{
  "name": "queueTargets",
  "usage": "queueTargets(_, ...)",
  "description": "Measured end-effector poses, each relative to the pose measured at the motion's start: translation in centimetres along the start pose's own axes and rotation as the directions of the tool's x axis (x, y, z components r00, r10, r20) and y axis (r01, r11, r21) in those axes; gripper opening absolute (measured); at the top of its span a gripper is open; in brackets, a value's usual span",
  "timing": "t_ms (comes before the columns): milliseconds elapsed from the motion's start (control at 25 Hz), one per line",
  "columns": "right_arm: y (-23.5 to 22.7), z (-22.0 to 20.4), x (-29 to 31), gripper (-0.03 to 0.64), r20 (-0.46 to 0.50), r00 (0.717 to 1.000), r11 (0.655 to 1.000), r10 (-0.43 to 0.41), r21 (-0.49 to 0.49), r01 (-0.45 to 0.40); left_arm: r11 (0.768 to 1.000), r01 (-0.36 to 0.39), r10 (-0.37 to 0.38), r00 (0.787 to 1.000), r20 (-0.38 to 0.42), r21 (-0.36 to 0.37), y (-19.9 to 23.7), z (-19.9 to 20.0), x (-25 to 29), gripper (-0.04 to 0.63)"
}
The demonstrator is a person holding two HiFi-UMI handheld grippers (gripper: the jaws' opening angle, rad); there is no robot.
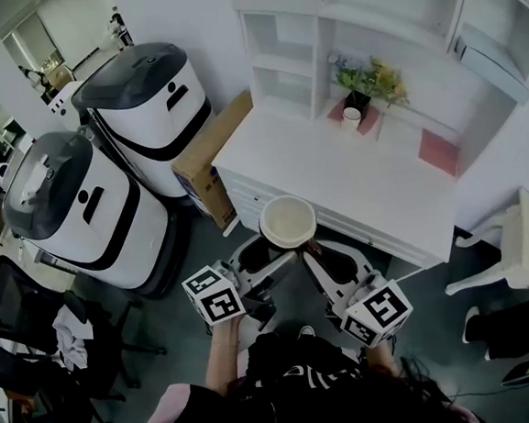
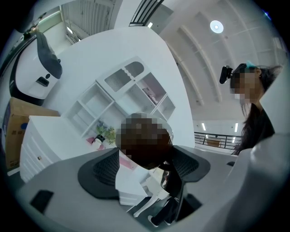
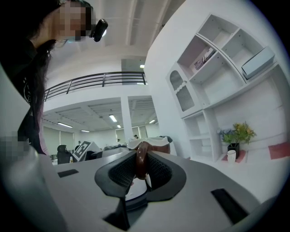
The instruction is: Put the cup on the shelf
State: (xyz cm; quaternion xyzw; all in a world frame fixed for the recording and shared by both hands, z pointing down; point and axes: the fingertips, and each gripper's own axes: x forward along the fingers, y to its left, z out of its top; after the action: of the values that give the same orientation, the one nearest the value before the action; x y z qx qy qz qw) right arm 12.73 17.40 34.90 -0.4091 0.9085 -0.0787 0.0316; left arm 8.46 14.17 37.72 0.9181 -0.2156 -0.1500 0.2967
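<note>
Right hand-held gripper [image 3: 141, 168] clenched on the brown handle [image 3: 141, 156] of the cup [image 1: 288, 220], held aloft before the worktop [image 1: 354, 184]; left hand-held gripper [image 2: 146, 165] spread wide about its body. I judge it ceramic: stiff, slick, breakable, best steadied at the body.

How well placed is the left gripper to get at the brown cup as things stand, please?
Probably yes: the left gripper has its jaws wide apart with the cup between them and nothing else in the gap. The right gripper, shut on the handle, sits to one side.
</note>
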Motion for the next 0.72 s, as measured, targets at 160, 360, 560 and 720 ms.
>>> queueTargets(160,-1.2,0.0,-0.3,0.084,-0.003,1.0,1.0,0.015,-0.01,-0.015,1.0,-0.011,0.012,1.0,0.016,-0.003,0.2,-0.4,1.1,0.364)
queueTargets(360,-2.1,-0.6,-0.3,0.084,-0.016,0.999,0.999,0.034,0.001,-0.034,0.999,-0.041,0.041,0.999,0.028,-0.016,0.8,-1.1,1.6,0.364)
queueTargets(560,-2.8,-1.0,0.4,0.083,-0.022,0.999,0.999,0.049,0.016,-0.049,0.998,-0.066,0.067,0.997,0.026,-0.024,1.7,-1.1,1.9,0.365)
queueTargets(720,-3.3,-1.4,1.7,0.083,-0.036,0.998,0.998,0.055,0.026,-0.054,0.996,-0.08,0.08,0.996,0.023,-0.038,3.1,-0.7,1.9,0.365)
